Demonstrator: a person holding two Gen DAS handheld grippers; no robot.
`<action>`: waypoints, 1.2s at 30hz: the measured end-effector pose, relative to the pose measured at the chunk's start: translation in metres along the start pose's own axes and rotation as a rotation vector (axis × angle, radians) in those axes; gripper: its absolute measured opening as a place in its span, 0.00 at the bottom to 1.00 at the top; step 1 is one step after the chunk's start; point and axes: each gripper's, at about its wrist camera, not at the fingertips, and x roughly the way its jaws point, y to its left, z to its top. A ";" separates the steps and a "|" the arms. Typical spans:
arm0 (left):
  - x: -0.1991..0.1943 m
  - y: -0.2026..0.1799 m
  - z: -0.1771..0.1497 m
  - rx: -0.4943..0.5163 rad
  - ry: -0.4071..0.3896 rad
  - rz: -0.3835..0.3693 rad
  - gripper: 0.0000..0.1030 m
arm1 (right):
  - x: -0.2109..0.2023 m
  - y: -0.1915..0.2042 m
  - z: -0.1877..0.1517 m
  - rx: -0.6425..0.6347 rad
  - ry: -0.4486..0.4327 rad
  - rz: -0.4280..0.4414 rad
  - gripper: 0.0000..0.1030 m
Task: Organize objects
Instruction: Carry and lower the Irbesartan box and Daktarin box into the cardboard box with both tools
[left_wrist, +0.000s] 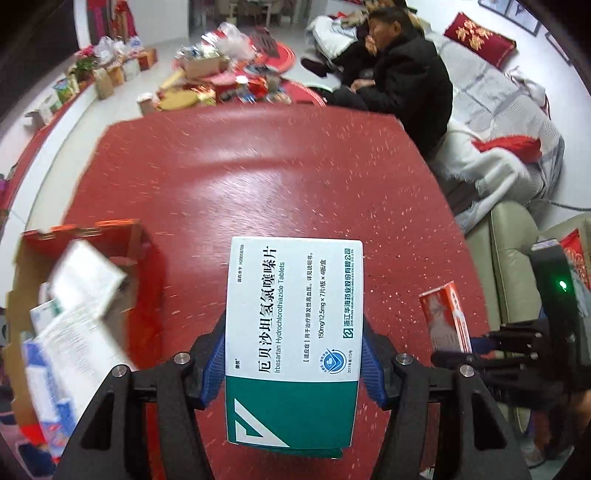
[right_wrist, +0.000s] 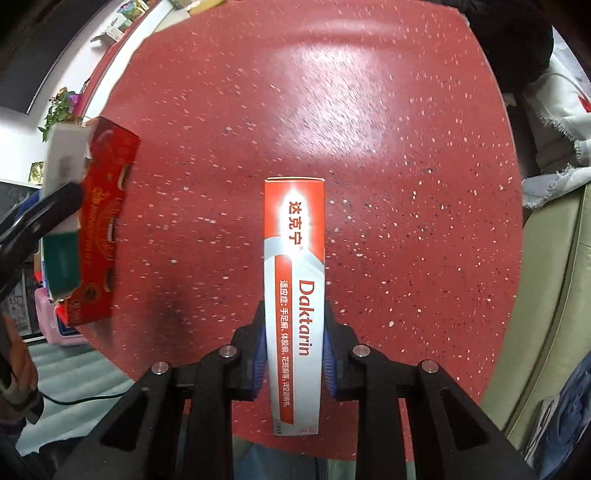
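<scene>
From the left wrist, we are seeing the left tool (left_wrist: 293, 356) pinching a white-and-green tablet box (left_wrist: 293, 332) between its blue pads (left_wrist: 373, 369), one on each long side. The box is pointing away from the camera over the red worktop (left_wrist: 258, 177). At the left edge an open red carton (left_wrist: 85, 229) is sitting on the worktop with several white and blue boxes (left_wrist: 74, 306) piled inside it, blurred. At the right, the right tool (left_wrist: 480, 343) is showing side-on, holding a red-and-white Daktarin box (left_wrist: 445, 317). Beyond the worktop a person in black (left_wrist: 402, 77) is sitting on a sofa, and a second cluttered table (left_wrist: 221, 74) is standing farther back.

From the right wrist, we are seeing the right tool (right_wrist: 295, 354) pinching the Daktarin box (right_wrist: 294, 295) by its long sides, its far end reaching out over the worktop (right_wrist: 369, 147). The carton (right_wrist: 103, 229) is standing at the left. Beside it the left tool (right_wrist: 33, 221) is showing only in part, with the tablet box (right_wrist: 62, 266), and we cannot tell from here whether the box is over the carton or just next to it.
</scene>
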 end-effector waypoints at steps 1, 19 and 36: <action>-0.014 0.009 -0.004 -0.020 -0.013 0.005 0.63 | -0.006 0.006 0.000 -0.007 -0.006 0.004 0.24; -0.097 0.206 -0.081 -0.470 -0.102 0.354 0.63 | 0.010 0.273 0.090 -0.465 -0.023 0.162 0.24; -0.074 0.260 -0.100 -0.638 -0.017 0.375 0.63 | 0.033 0.346 0.101 -0.600 0.031 0.152 0.24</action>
